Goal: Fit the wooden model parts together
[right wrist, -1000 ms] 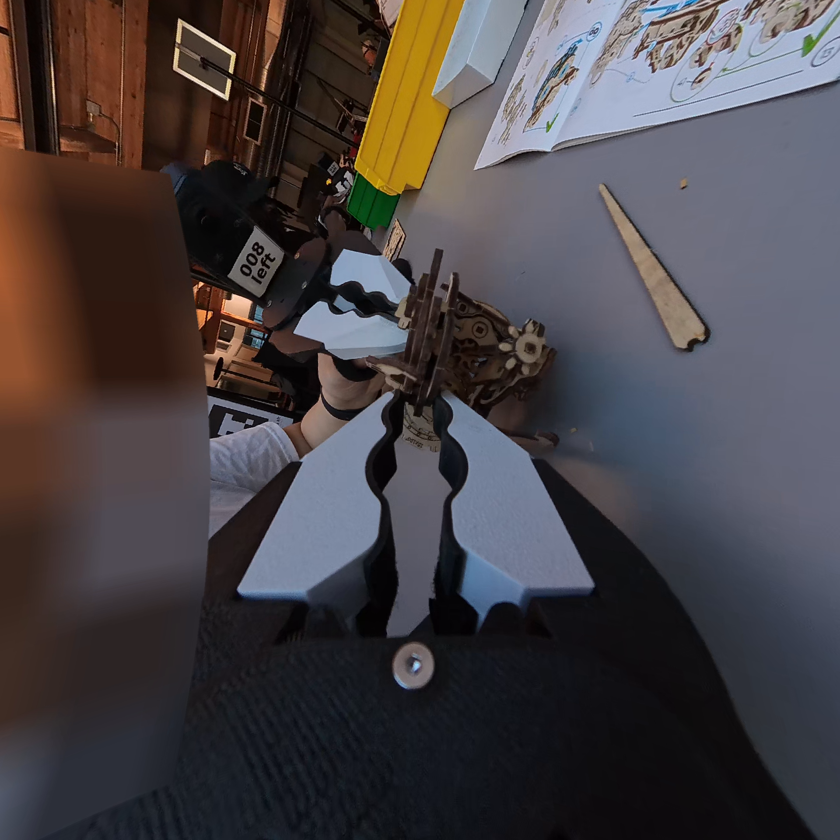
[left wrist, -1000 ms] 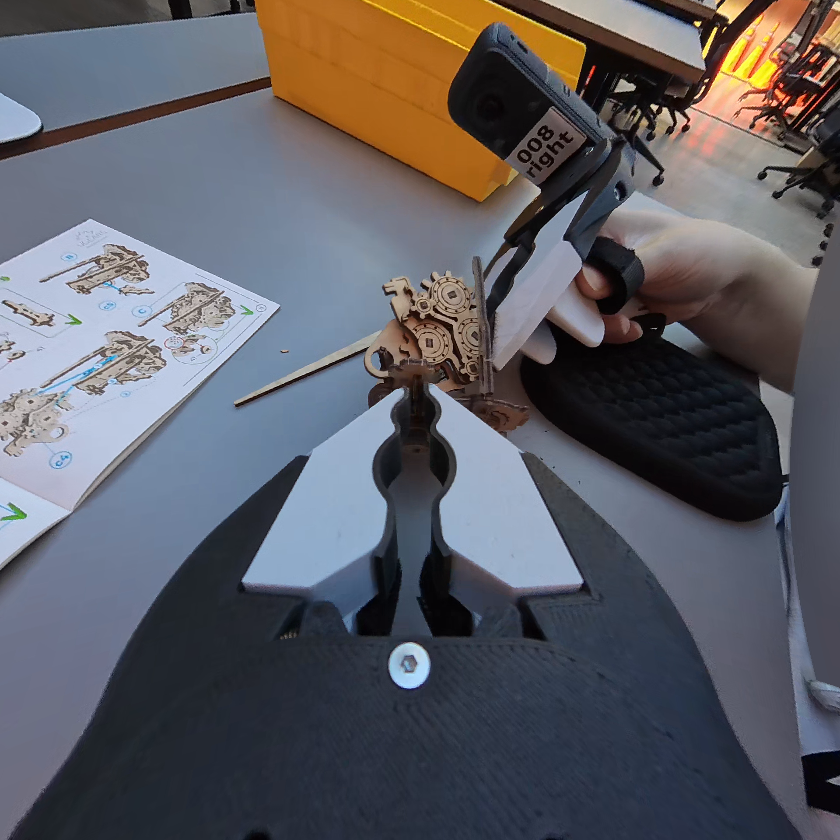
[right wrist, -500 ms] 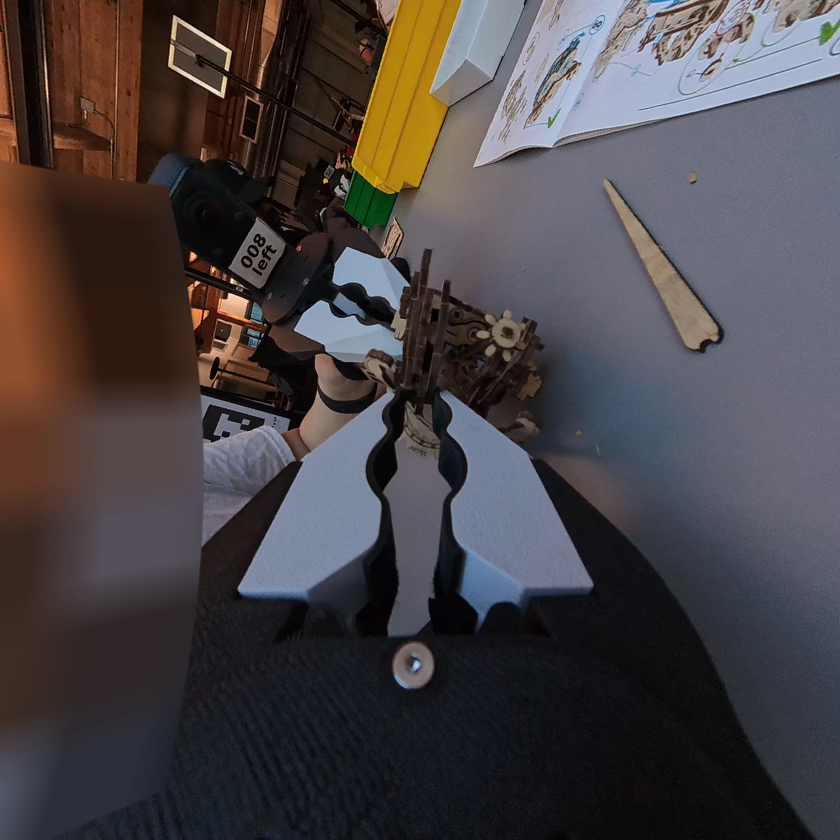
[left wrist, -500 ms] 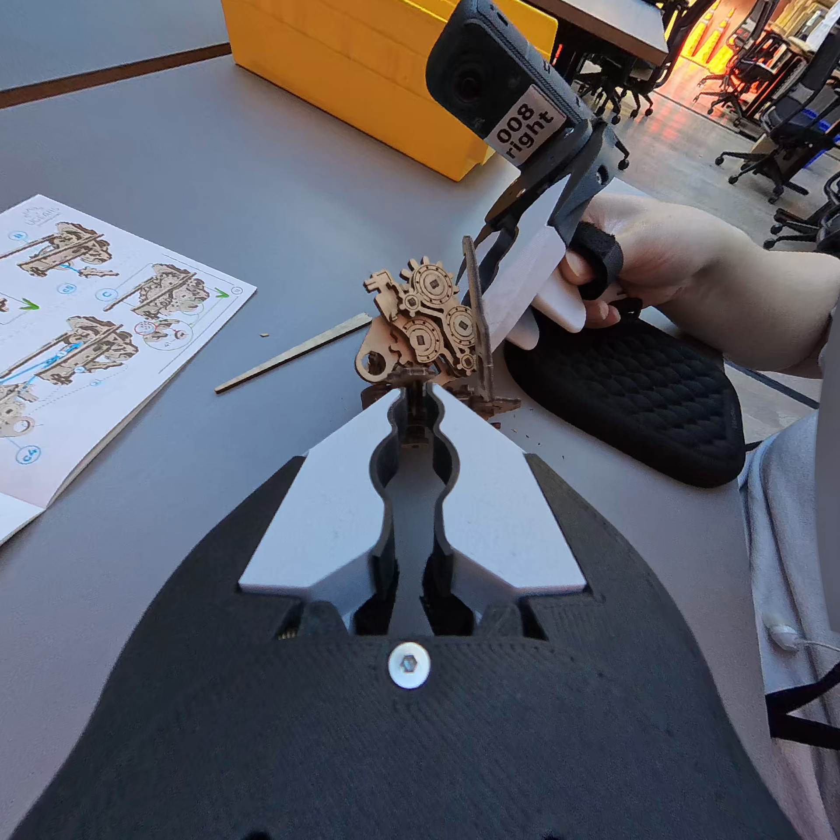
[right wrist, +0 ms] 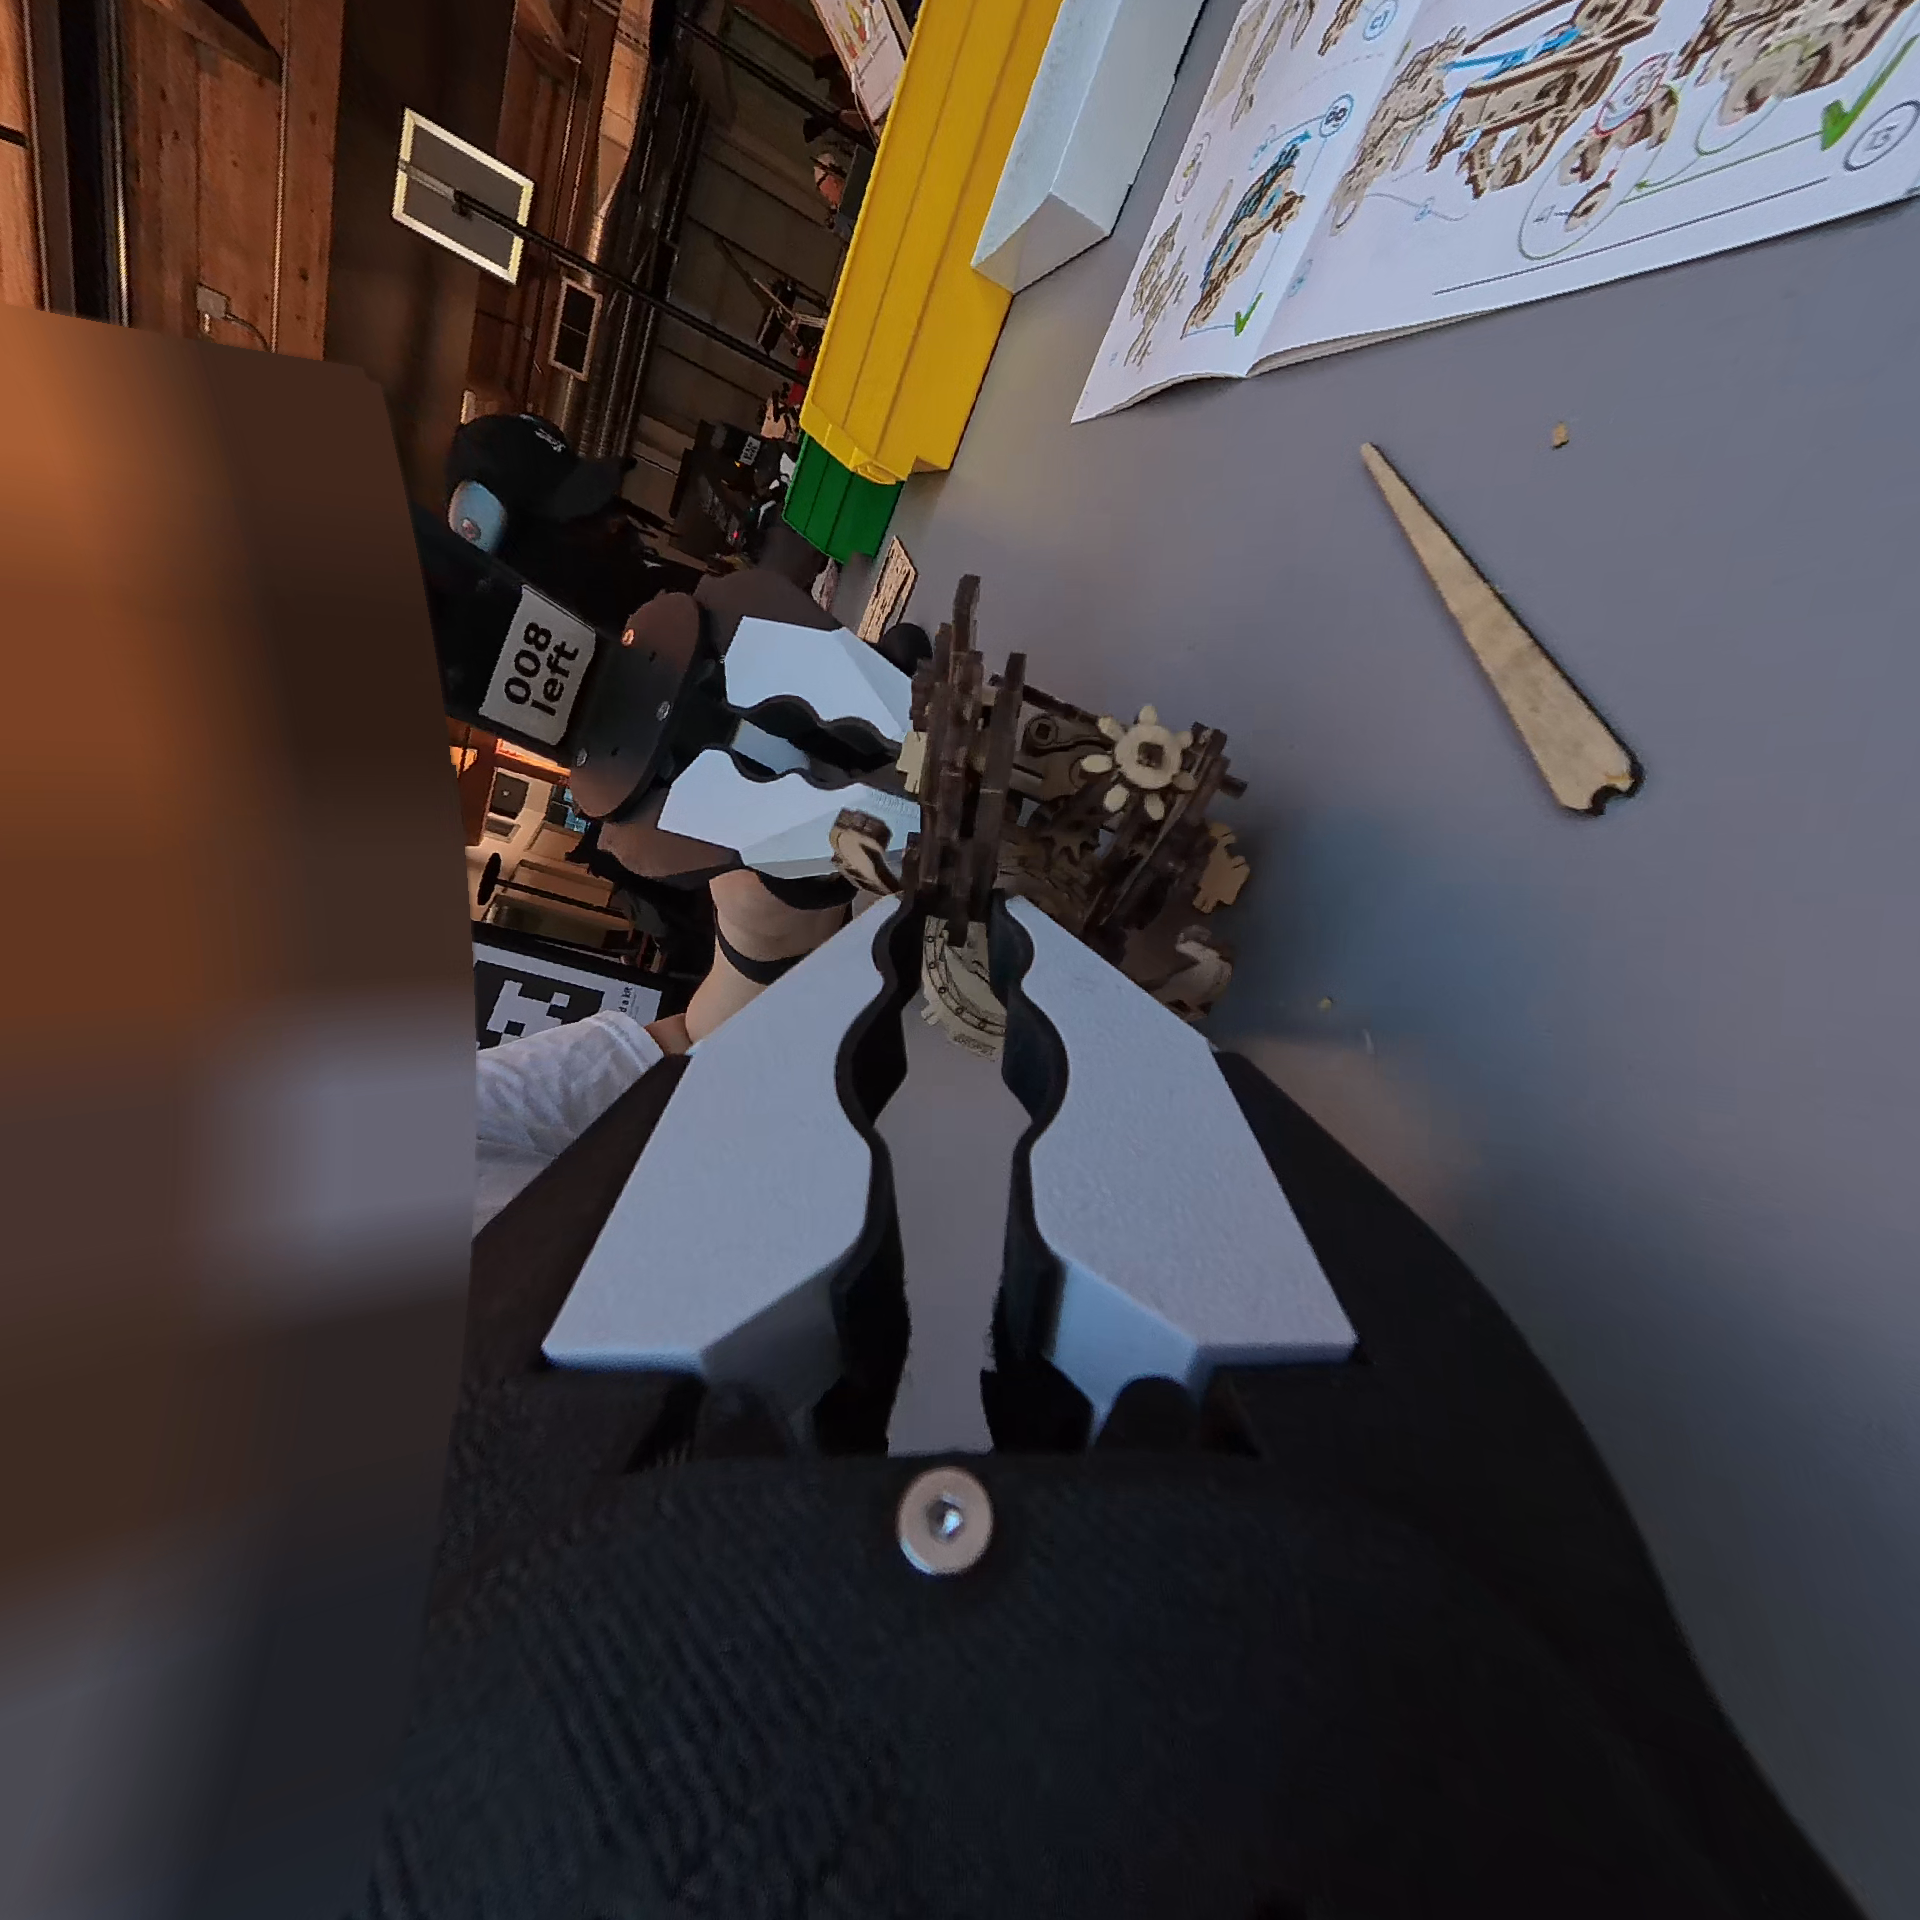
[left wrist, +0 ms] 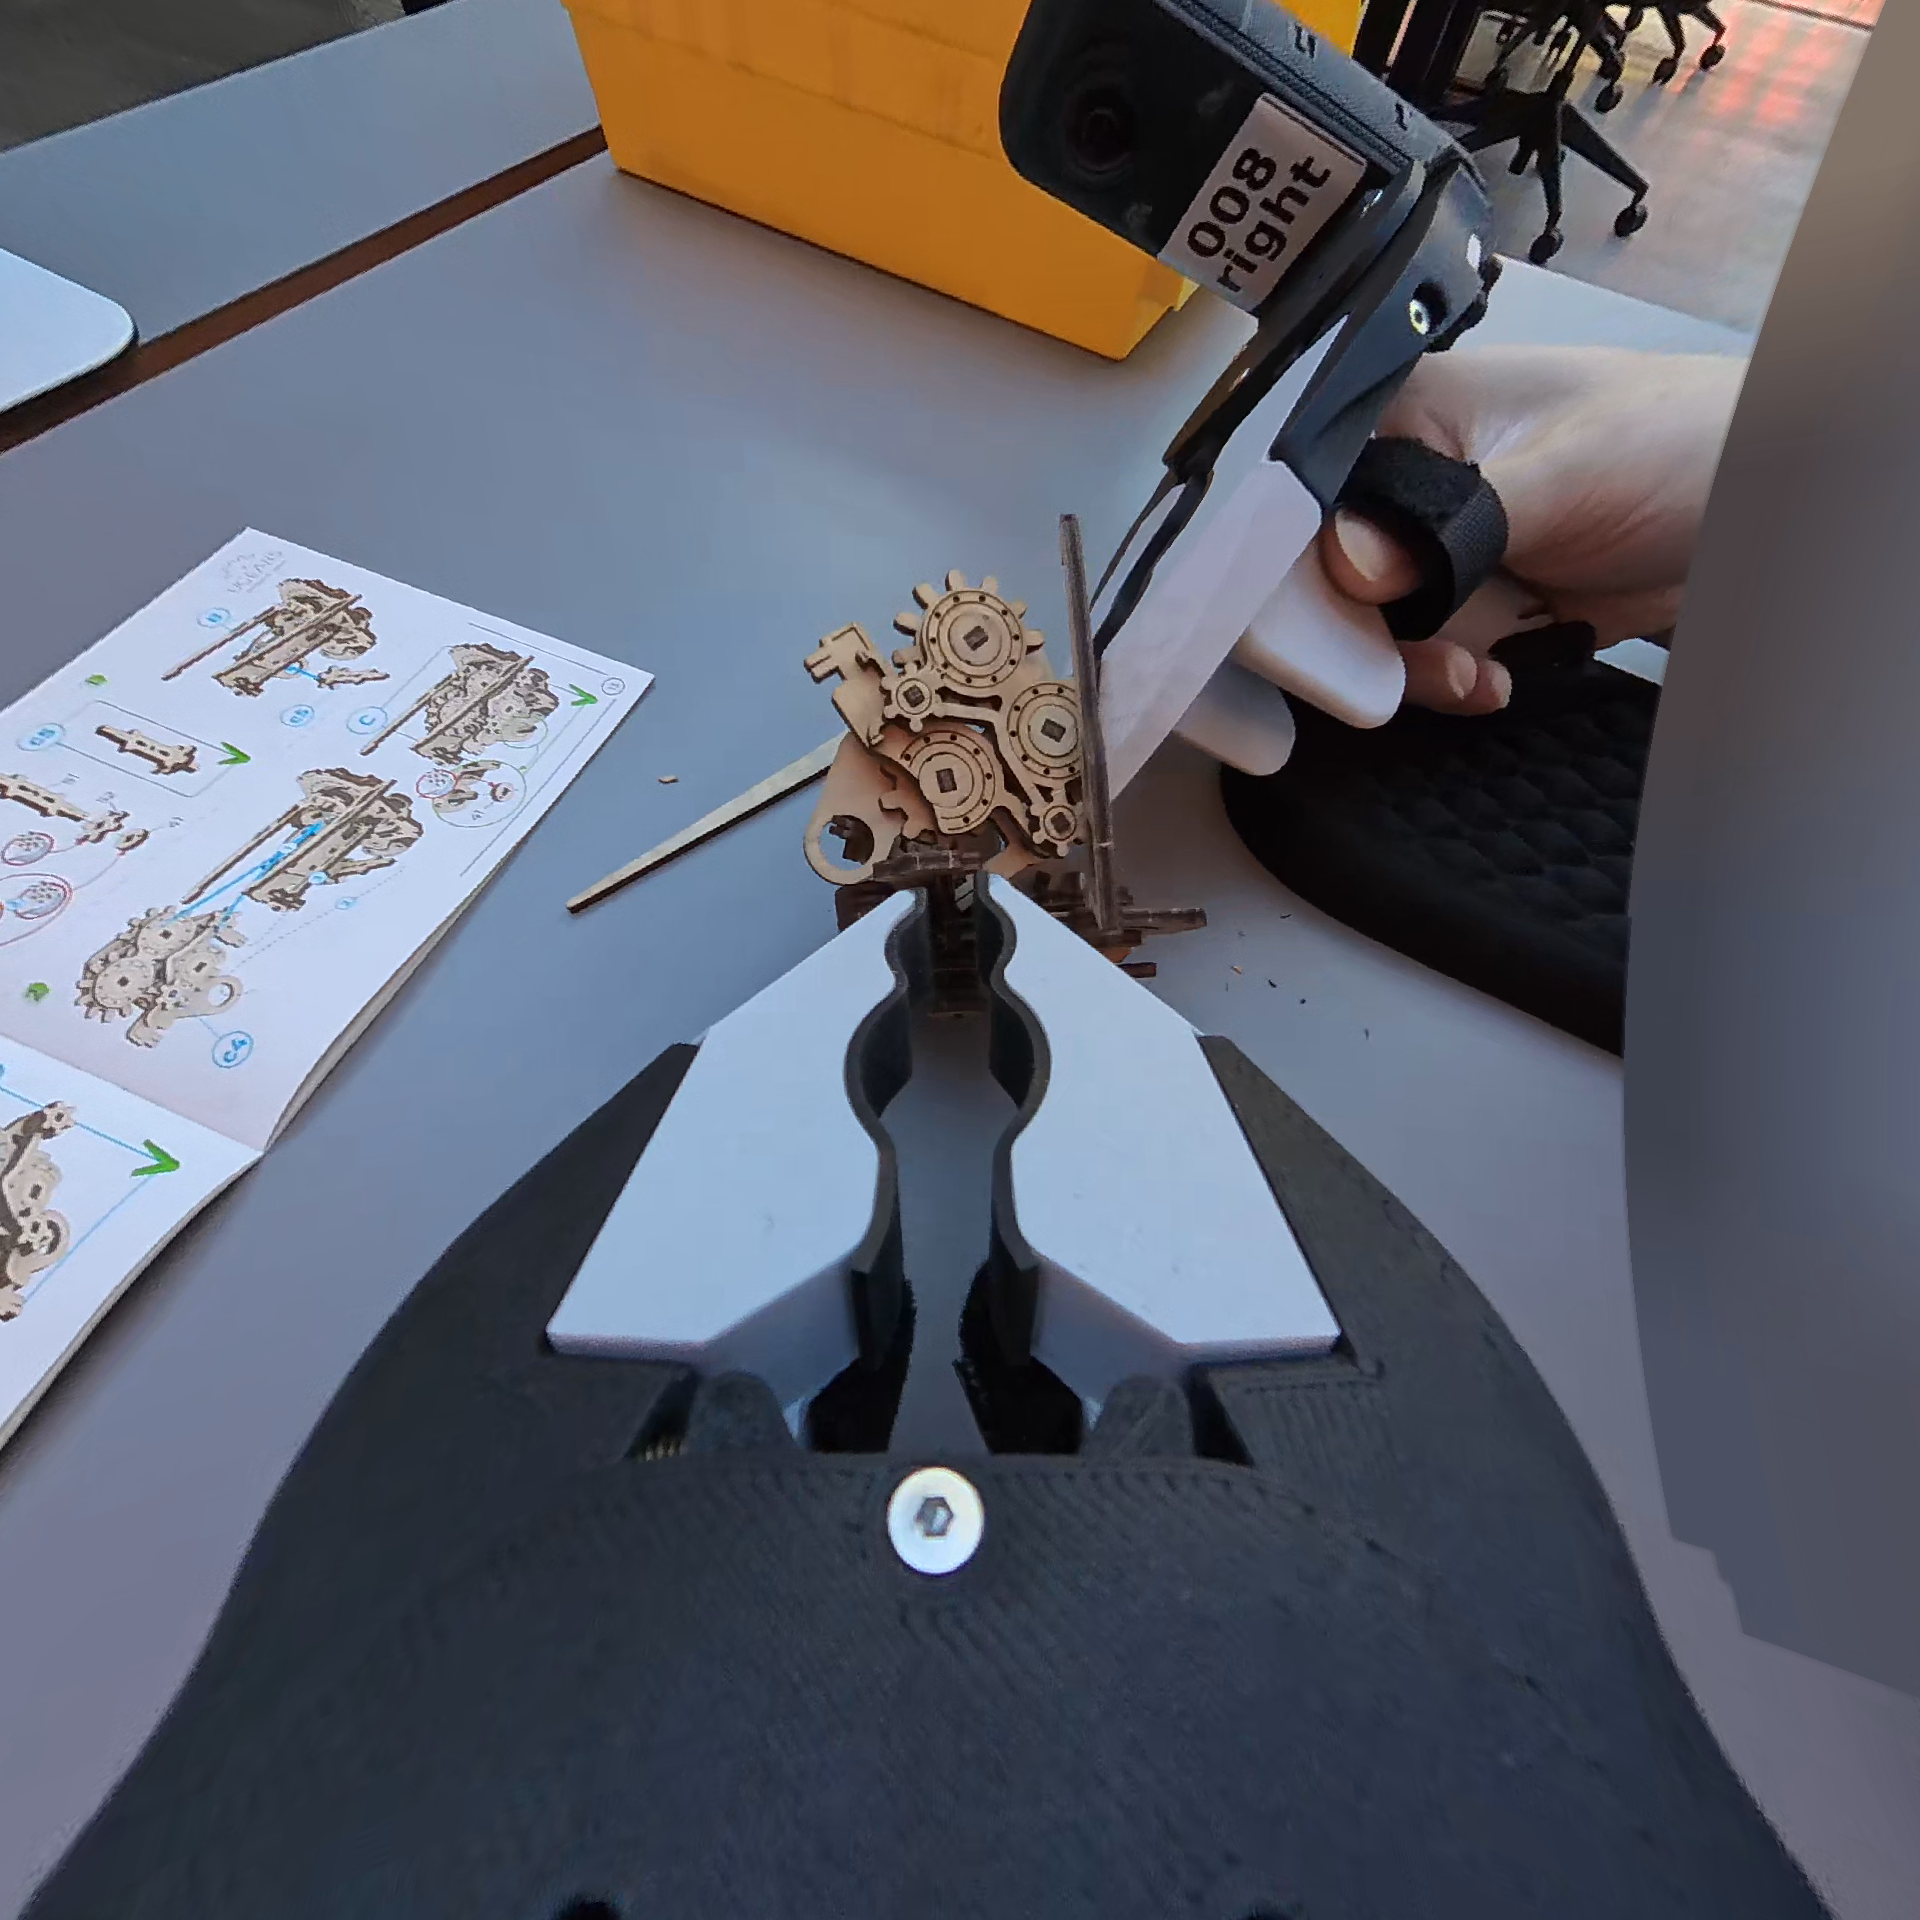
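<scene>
A wooden gear model [left wrist: 961, 743] with several cog wheels is held just above the grey table [left wrist: 623, 436]. My left gripper [left wrist: 951, 904] is shut on the model's lower edge. My right gripper [right wrist: 951, 920] is shut on a flat wooden side plate [left wrist: 1086, 717] that stands against the model's right side. In the right wrist view the model [right wrist: 1081, 800] sits straight ahead, with the left gripper [right wrist: 894, 774] clamped on it from the left. A loose tapered wooden stick [left wrist: 717, 826] lies on the table behind the model; it also shows in the right wrist view [right wrist: 1496, 644].
An open instruction booklet [left wrist: 239, 790] lies to the left. A yellow bin [left wrist: 883, 156] stands at the back, a black textured pad [left wrist: 1455, 842] lies to the right under the person's hand [left wrist: 1527, 499]. A white block [right wrist: 1081, 145] and a green bin [right wrist: 842, 499] sit farther along. Less than 4 cm separates the two grippers' tips. My left tips are roughly 9 centimetres from the loose tapered wooden stick [left wrist: 717, 826]. The right camera catches it too, in the right wrist view [right wrist: 1441, 558].
Both grippers and the model have lifted and tilted a little together. The side plate stands closer against the gears. The grips have not changed.
</scene>
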A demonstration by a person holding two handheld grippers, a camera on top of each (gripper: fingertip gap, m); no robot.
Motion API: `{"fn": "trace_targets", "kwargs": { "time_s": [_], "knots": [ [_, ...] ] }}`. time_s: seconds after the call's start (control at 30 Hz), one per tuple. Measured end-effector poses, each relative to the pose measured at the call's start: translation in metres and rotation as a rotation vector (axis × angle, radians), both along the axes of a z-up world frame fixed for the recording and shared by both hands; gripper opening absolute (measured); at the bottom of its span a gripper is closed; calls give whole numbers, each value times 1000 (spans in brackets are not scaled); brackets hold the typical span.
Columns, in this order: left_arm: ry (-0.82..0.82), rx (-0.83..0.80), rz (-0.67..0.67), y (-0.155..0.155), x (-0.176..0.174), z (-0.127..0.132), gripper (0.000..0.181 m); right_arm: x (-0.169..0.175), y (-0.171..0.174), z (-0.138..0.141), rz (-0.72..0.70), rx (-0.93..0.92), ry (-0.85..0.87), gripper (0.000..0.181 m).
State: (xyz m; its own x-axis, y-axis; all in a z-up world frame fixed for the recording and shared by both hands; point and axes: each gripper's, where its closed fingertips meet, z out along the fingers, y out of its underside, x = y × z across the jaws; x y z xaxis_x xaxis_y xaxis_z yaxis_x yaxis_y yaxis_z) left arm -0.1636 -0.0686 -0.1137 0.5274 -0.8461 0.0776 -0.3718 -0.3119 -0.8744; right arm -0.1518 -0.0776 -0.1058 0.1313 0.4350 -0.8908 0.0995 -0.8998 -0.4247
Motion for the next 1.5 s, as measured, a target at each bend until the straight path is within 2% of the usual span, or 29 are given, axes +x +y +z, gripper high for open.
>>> {"fn": "trace_targets", "kwargs": {
  "time_s": [0.53, 0.97, 1.33, 1.5],
  "knots": [
    [-50, -24, 140, 4, -3, -1, 3, -3, 3, -1, -35, 78, -29, 10],
    [-115, -95, 198, 6, -3, -3, 3, -7, 6, 0, -87, 203, -85, 11],
    [-205, -183, 210, 6, -4, -6, 2, -8, 4, -4, -42, 361, -166, 9],
    [-215, -180, 218, 7, -3, -6, 2, -8, 7, -3, -77, 351, -158, 8]
  ]
}}
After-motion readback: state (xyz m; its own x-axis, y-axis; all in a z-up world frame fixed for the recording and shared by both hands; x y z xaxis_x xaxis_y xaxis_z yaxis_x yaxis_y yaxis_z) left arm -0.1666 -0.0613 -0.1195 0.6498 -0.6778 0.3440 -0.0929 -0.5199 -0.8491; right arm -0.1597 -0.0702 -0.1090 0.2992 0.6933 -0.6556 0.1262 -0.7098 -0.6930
